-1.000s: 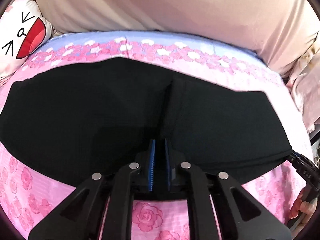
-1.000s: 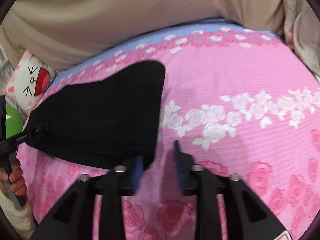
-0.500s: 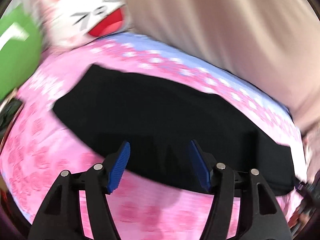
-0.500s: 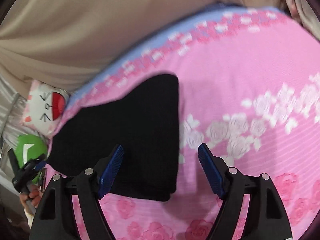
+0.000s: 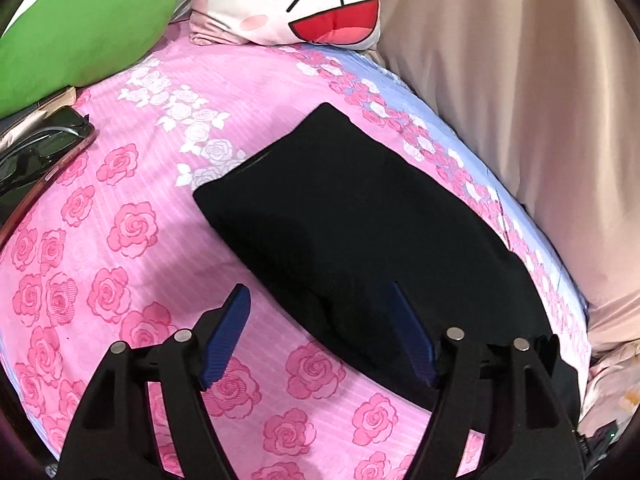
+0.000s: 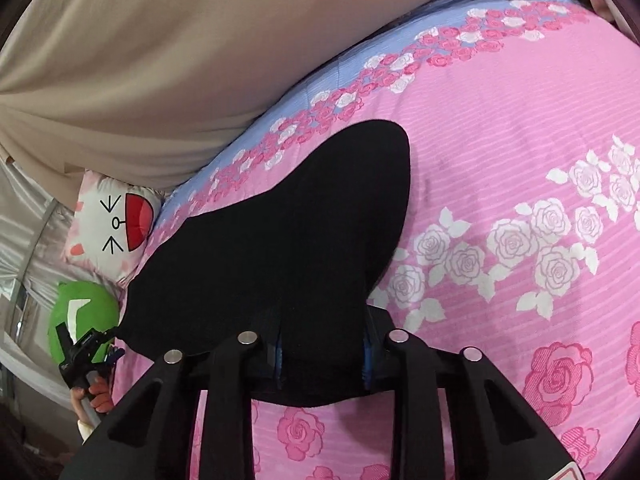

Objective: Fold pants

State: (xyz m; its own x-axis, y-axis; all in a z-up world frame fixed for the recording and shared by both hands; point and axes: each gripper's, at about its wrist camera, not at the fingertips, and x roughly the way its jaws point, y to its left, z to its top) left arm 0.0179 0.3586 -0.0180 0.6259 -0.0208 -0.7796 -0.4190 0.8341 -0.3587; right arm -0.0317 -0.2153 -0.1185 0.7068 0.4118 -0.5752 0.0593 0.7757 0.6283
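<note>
The right gripper (image 6: 322,354) is closing on the black pants (image 6: 280,240); the left gripper (image 5: 320,336) is opening, empty. A weak pinch could let the fold slip.

Left wrist: looks down close over the bed (image 5: 120,208), cat pillow (image 5: 304,4) at 12 o'clock.
Right wrist: close, same pillow (image 6: 108,228) at 9 o'clock.
Shared: black pants (image 5: 360,232).
</note>
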